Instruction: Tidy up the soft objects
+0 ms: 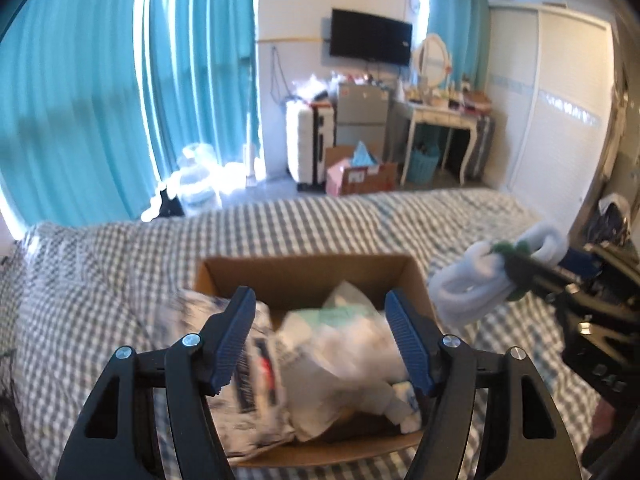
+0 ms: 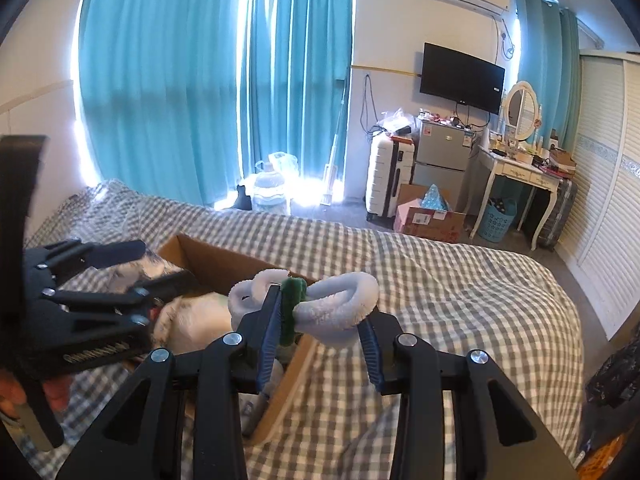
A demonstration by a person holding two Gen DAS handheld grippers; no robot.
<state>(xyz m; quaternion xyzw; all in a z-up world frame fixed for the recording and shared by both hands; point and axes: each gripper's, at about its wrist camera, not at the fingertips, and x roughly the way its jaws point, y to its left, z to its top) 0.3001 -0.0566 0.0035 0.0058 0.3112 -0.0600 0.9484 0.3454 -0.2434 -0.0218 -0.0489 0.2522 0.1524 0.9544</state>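
box (image 1: 308, 270) on bed (image 1: 120, 264), soft items (image 1: 336, 344) inside

You have a bed (image 2: 440, 280) under a grey-and-white checked cover (image 1: 300, 224), rumpled toward its far left corner. Sitting directly on that cover is an open cardboard box (image 1: 304, 272), its flaps up; in the right wrist view the box (image 2: 208, 258) lies left of the bed's middle. Soft white and printed bundles (image 1: 332, 344) fill the box. To the right of the box you see only bare checked cover reaching to the bed's edge.
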